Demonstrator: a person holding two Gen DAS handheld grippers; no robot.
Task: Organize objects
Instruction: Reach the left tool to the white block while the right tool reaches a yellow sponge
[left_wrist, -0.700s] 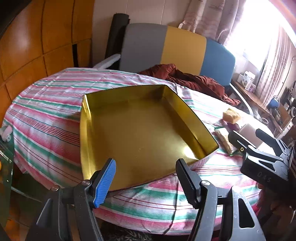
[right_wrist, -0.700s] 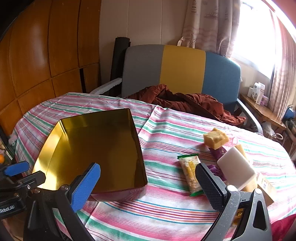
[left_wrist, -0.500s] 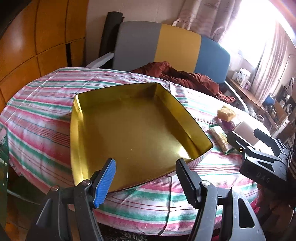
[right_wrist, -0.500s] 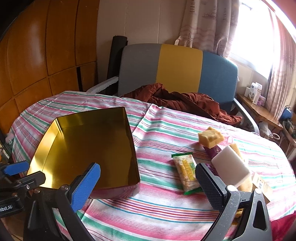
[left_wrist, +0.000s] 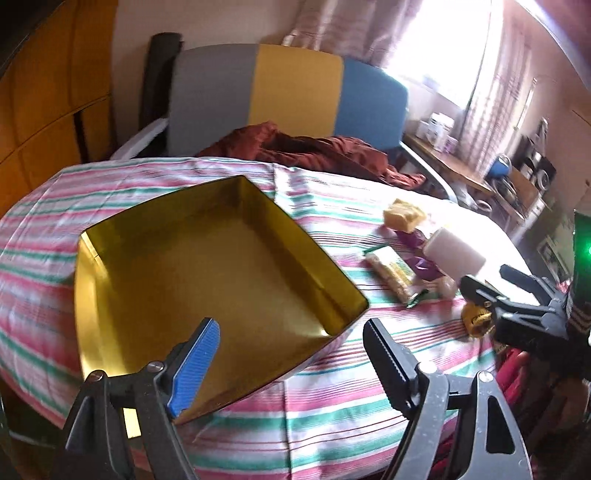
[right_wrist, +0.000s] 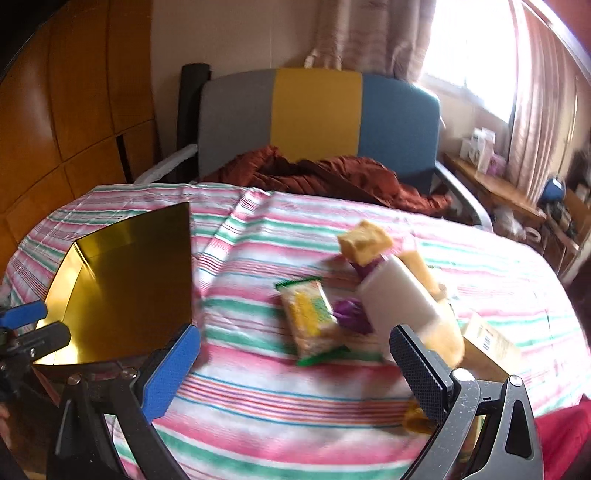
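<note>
An empty gold tin box (left_wrist: 207, 280) (right_wrist: 122, 280) lies on the striped tablecloth (left_wrist: 332, 406) at the left. Right of it sits a small heap: a yellow sponge block (right_wrist: 364, 242) (left_wrist: 402, 216), a green-edged snack packet (right_wrist: 310, 317) (left_wrist: 391, 269), a white block (right_wrist: 399, 299) (left_wrist: 452, 254) and a purple wrapper (right_wrist: 351, 314). My left gripper (left_wrist: 291, 350) hangs open over the box's near corner, nothing between its fingers. My right gripper (right_wrist: 295, 354) is open just in front of the heap, the snack packet beyond its fingertips. In the left wrist view the right gripper (left_wrist: 487, 288) shows at the right edge.
A grey, yellow and blue chair (right_wrist: 317, 122) with a rust-red garment (right_wrist: 325, 177) stands behind the table. Wooden panels (right_wrist: 74, 110) line the left wall. A cluttered side shelf (right_wrist: 517, 195) and curtained window are at the right. A cardboard packet (right_wrist: 491, 343) lies by the heap.
Both views have swung to the right: the box now sits further left and the heap nearer the right gripper. Both grippers stay open.
</note>
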